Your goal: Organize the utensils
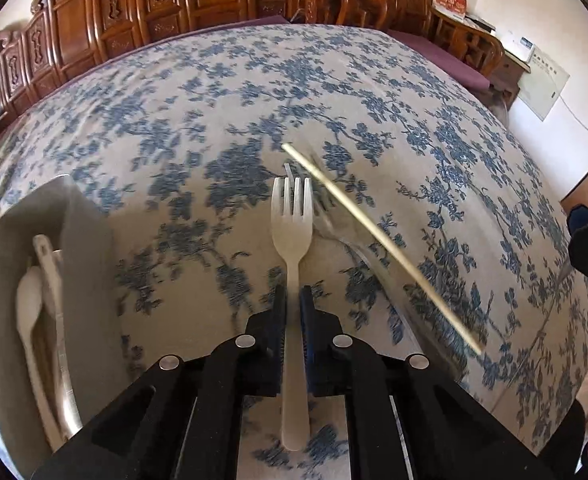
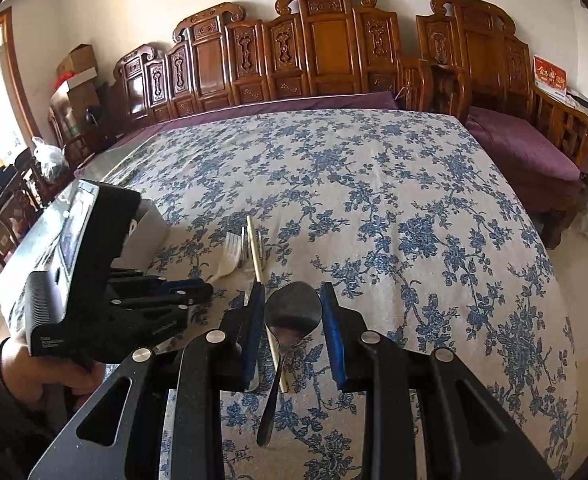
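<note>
My left gripper (image 1: pixel 292 298) is shut on the handle of a white plastic fork (image 1: pixel 292 216), tines pointing away over the blue-flowered tablecloth (image 1: pixel 213 100). Just right of the fork lie a pale chopstick (image 1: pixel 374 240) and a clear plastic fork (image 1: pixel 324 210). A grey container (image 1: pixel 89 240) at the left holds white spoons (image 1: pixel 29 300). In the right wrist view my right gripper (image 2: pixel 292 312) is shut on the bowl of a metal spoon (image 2: pixel 291 308), whose handle hangs toward the camera. The left gripper (image 2: pixel 197 292) with the white fork (image 2: pixel 229 256) sits to its left, beside the chopstick (image 2: pixel 255 248).
A person's hand (image 2: pixel 33 360) holds the left gripper body. The grey container (image 2: pixel 149 224) stands behind it near the table's left edge. Carved wooden benches with purple cushions (image 2: pixel 526 148) line the far and right sides. The tablecloth (image 2: pixel 374 200) stretches far and right.
</note>
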Demonstrator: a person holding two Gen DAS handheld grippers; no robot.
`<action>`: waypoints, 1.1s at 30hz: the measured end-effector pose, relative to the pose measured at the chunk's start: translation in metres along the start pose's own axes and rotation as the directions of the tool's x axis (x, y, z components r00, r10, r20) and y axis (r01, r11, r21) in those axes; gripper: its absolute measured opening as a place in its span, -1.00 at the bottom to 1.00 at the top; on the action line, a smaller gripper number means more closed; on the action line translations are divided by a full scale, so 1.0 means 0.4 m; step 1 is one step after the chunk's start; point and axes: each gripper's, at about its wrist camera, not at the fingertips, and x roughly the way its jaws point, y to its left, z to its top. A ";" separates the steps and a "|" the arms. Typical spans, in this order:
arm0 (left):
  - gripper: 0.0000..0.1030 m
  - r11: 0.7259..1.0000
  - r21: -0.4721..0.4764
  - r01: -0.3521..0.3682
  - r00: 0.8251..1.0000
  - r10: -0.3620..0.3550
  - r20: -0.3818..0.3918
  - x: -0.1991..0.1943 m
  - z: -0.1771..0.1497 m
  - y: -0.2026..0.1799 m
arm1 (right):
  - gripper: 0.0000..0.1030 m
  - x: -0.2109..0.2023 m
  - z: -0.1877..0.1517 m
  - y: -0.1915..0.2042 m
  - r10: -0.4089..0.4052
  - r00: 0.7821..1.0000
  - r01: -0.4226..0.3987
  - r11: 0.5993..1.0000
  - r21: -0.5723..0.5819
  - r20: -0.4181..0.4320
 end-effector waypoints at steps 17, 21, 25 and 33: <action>-0.88 0.999 -0.011 -0.042 0.981 0.044 0.189 -0.286 -0.044 0.115 | -0.41 -0.049 0.060 0.176 0.037 0.997 -0.030 0.994 -0.102 0.068; -0.88 0.999 -0.023 -0.048 0.975 0.052 0.215 -0.329 -0.052 0.149 | -0.41 -0.060 0.080 0.216 0.046 0.995 -0.036 0.992 -0.123 0.085; -0.88 0.998 -0.038 -0.057 0.973 0.064 0.224 -0.346 -0.063 0.186 | -0.41 -0.067 0.102 0.249 0.056 0.994 -0.042 0.990 -0.136 0.097; -0.88 0.994 -0.078 -0.078 0.975 0.093 0.200 -0.341 -0.089 0.286 | -0.41 -0.074 0.137 0.307 0.073 0.992 -0.054 0.984 -0.172 0.106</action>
